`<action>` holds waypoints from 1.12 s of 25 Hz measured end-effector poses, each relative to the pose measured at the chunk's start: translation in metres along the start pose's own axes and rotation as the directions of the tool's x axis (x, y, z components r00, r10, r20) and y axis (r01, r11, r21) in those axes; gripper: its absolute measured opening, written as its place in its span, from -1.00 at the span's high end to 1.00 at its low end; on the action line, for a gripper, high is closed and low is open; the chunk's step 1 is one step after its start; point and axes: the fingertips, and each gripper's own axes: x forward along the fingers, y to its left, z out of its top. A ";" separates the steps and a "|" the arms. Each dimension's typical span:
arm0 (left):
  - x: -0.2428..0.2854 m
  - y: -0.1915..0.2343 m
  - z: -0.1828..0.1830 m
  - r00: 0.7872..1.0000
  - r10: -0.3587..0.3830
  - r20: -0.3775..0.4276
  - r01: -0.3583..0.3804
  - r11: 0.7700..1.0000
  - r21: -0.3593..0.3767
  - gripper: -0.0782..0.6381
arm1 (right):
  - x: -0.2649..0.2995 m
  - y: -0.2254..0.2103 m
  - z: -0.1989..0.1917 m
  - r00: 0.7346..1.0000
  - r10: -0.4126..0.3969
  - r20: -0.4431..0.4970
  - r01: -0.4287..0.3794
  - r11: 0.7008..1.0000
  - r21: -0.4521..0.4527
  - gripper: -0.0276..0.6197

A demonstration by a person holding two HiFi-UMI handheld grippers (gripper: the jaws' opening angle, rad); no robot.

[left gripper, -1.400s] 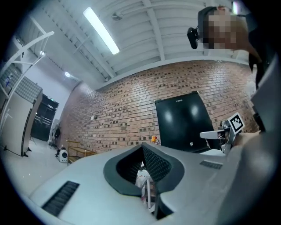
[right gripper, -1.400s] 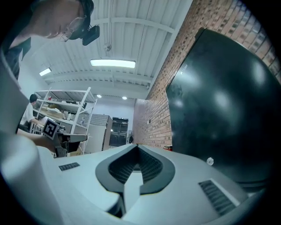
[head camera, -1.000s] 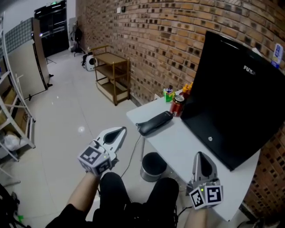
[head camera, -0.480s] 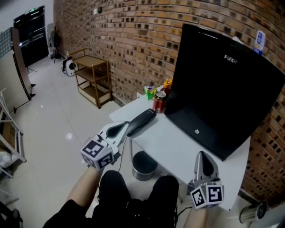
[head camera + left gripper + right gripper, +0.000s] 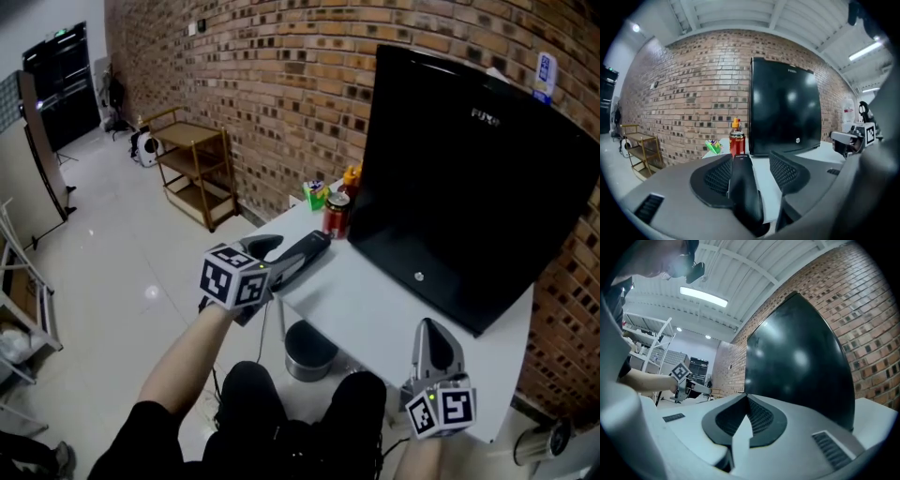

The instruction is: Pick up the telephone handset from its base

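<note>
The left gripper (image 5: 272, 255) stretches level to the worktop (image 5: 375, 302) edge. Its fingers (image 5: 712, 178), just opening, straddle the long black handset (image 5: 743, 187) without gripping.

The head view looks forward and steeply down from above the person's lap, taking in the white table (image 5: 375, 305), the black screen (image 5: 469, 159) and the brick wall (image 5: 281, 75) from well back. The left gripper view sits low at the table's left end, very close to the handset (image 5: 743, 187), facing along the tabletop to the red can (image 5: 737, 143) and screen, shared with the head view. The right gripper view sits low at the near right edge, tilted slightly up, sharing the screen with the other 2.
</note>
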 end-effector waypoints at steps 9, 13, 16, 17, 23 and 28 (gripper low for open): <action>0.048 0.012 -0.030 0.957 -0.048 -0.287 0.040 0.999 -0.032 -0.32 | 0.018 0.004 -0.006 0.999 0.028 -0.016 -0.028 1.000 0.004 0.89; 0.065 0.018 -0.038 0.933 -0.039 -0.357 0.030 0.999 -0.031 -0.32 | 0.028 0.011 -0.008 0.999 0.045 -0.023 -0.045 0.999 -0.006 0.89; 0.071 0.019 -0.049 0.898 -0.040 -0.437 0.038 0.999 -0.013 -0.31 | 0.033 0.013 -0.008 0.998 0.059 -0.021 -0.059 0.998 -0.004 0.89; 0.071 0.019 -0.054 0.883 -0.038 -0.468 0.044 0.999 0.003 -0.31 | 0.034 0.013 -0.008 0.998 0.062 -0.020 -0.062 0.998 0.000 0.89; 0.074 0.015 -0.060 0.861 -0.054 -0.505 0.070 0.997 0.013 -0.02 | 0.035 0.014 -0.007 0.997 0.073 -0.021 -0.073 0.997 -0.001 0.89; 0.073 0.014 -0.059 0.867 -0.048 -0.496 0.063 0.998 0.014 0.00 | 0.036 0.015 -0.009 0.997 0.074 -0.032 -0.074 0.997 -0.007 0.89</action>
